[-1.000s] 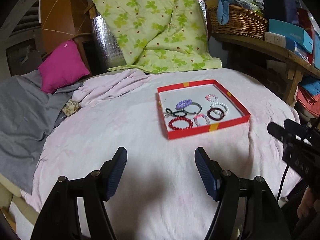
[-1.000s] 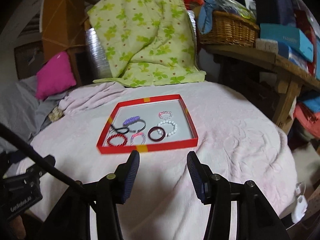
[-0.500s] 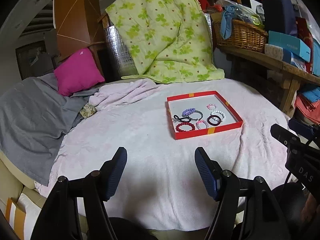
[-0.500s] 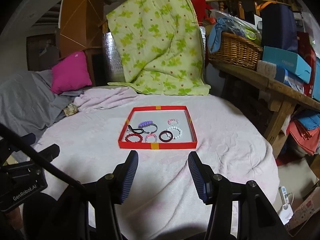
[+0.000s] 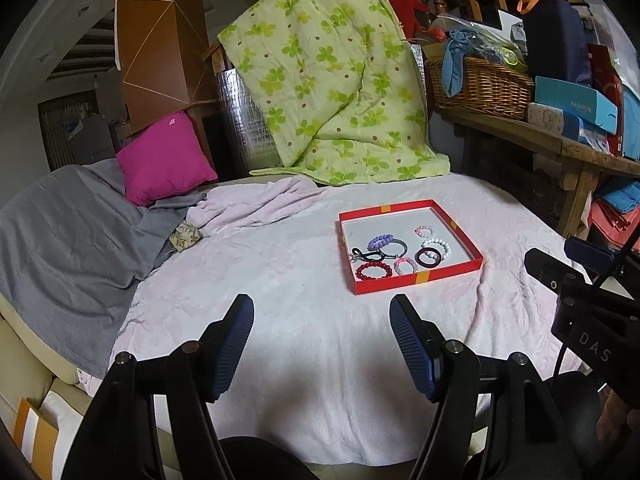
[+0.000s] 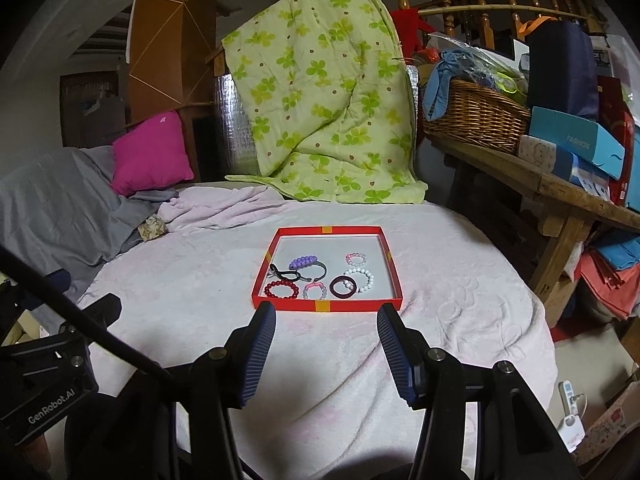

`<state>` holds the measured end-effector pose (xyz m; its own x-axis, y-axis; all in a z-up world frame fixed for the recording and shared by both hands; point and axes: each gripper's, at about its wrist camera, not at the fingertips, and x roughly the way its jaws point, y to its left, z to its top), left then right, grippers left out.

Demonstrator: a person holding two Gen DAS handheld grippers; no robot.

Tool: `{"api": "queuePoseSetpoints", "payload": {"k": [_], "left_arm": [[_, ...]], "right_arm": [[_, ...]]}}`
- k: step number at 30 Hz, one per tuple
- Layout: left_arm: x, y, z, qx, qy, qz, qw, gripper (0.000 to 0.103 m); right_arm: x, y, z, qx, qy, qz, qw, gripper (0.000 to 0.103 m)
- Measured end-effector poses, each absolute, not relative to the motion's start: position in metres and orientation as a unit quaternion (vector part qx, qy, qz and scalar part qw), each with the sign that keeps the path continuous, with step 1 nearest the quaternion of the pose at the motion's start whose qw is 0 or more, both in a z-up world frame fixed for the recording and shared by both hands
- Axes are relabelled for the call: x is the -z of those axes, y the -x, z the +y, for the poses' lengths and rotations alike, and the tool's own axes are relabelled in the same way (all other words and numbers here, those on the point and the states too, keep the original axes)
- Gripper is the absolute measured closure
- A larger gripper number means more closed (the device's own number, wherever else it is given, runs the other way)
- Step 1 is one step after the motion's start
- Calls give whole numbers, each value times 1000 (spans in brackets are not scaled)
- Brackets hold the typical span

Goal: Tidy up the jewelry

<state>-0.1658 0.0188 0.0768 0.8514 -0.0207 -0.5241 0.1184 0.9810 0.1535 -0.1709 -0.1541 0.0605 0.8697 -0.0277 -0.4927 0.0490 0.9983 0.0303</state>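
Over the near edge of the bed we held both tools low and level. Our left hand-held gripper (image 5: pixel 322 322) stood with its jaws spread wide and nothing between them, well short of the jewelry. Our right hand-held gripper (image 6: pixel 326 330) was likewise spread and empty, its tips just short of the near wall of the red tray (image 6: pixel 326 306).

That tray lay flat on the pink bed cover (image 6: pixel 460 312), and all the jewelry sat inside it, crowded toward the near half. A red bead bracelet (image 6: pixel 281 289) lay at the near left, a small pink bracelet (image 6: pixel 315 290) beside it, then a dark bangle (image 6: pixel 343 287) that overlapped a white bead bracelet (image 6: pixel 359 279). Behind these were a black cord (image 6: pixel 285 273), a purple bead piece (image 6: pixel 303 261) on a grey ring, and another pink bracelet (image 6: pixel 355 258).

We judged the sorting not yet begun. To do the first pick well, we thought it best to start with a piece that lay apart, such as the red bead bracelet, coming down steeply with one finger inside the loop and one outside, and closing gently so the beads would not roll away. The overlapped bangle and white beads looked likely to drag each other, so they wanted separating first. The soft cover might also let the tray tilt under pressure.
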Motion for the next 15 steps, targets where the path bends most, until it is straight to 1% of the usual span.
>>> {"api": "queuePoseSetpoints", "payload": {"k": [15], "left_arm": [[-84,171,21,37,-88,260,961,31]], "right_arm": [[-63,171,-157,22,-22,253,967,46]]}}
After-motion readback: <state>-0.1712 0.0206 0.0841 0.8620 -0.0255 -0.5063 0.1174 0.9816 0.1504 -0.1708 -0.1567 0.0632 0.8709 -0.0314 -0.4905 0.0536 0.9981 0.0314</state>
